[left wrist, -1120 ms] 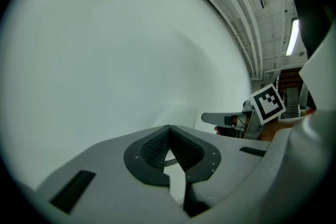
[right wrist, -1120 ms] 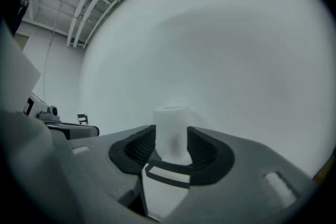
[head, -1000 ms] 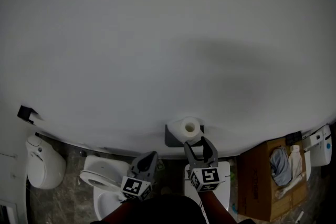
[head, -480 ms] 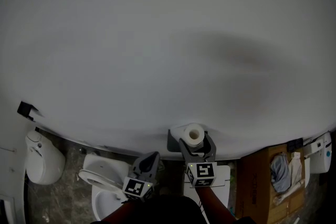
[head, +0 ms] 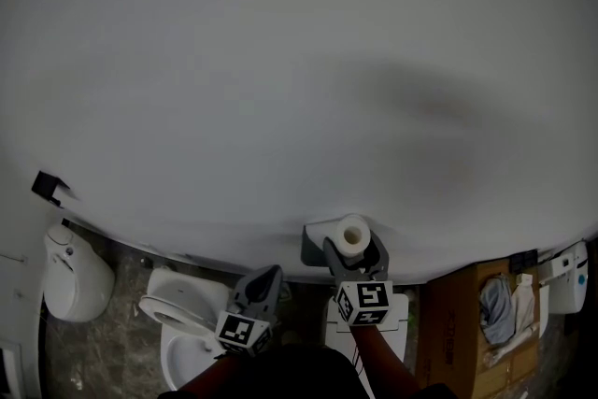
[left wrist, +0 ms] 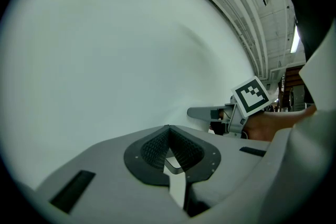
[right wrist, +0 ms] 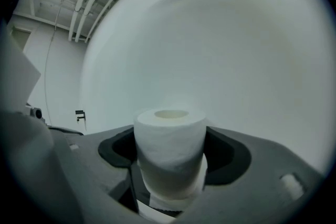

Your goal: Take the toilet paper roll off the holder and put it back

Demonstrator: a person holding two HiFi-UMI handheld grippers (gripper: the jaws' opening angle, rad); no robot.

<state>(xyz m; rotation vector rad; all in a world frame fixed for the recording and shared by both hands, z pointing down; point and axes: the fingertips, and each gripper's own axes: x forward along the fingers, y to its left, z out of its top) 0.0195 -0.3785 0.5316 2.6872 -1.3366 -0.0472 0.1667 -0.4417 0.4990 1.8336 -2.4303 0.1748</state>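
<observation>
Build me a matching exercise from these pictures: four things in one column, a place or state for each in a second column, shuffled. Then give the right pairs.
Things
1. toilet paper roll
2. left gripper
3. cardboard box
4. toilet

Places or states
A. jaws together, nothing between them
B. brown, at the head view's lower right
C. upright between the jaws of the right gripper
D. white, at the head view's lower left

Pairs: 1-C, 2-A, 3-B, 4-D.

The right gripper's jaws have just been closing slightly, with the roll between them.
</observation>
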